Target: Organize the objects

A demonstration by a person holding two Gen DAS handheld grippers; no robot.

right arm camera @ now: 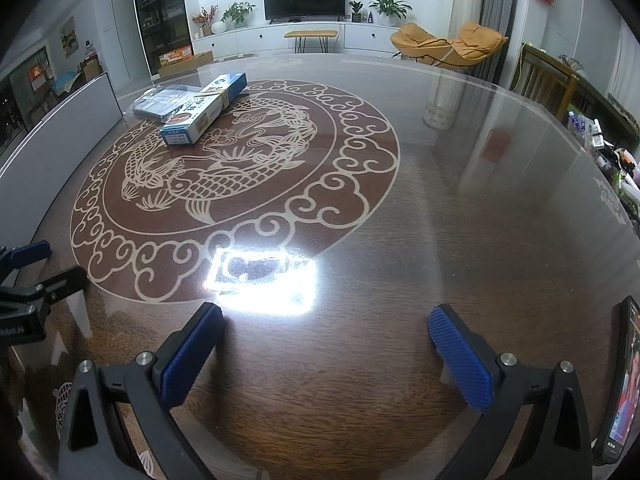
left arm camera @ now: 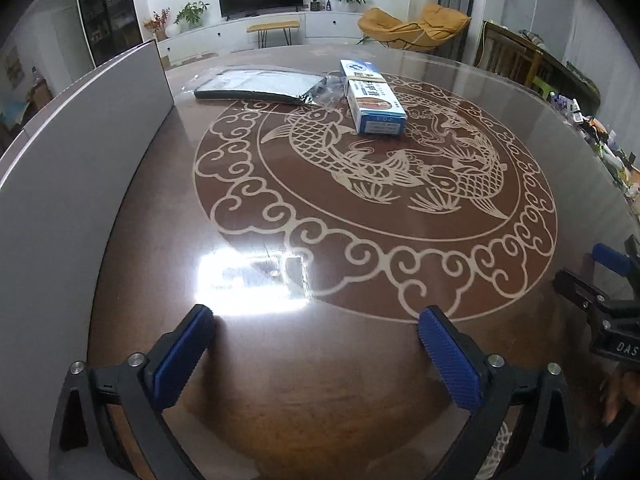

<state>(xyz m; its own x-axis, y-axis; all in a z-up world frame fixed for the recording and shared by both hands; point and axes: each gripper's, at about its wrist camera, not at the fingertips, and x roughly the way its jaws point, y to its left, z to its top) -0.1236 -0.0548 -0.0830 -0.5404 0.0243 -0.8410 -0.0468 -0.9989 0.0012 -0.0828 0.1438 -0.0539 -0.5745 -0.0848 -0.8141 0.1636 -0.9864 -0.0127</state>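
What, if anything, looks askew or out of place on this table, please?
The blue-and-white cardboard box lies slanted, its far end propped on the plastic-wrapped dark flat package, so it overlaps instead of lying flat on the glossy brown table. Nothing looks spilled or damaged.

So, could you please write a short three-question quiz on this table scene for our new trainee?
1. True or false: the left gripper is shut on the blue-and-white box.
2. What does one end of the box overlap: A) plastic-wrapped dark packet, B) phone, C) grey panel?
3. Which pattern decorates the round table?

Key: 1 false, both grippers open; 2 A; 3 fish ringed by clouds.
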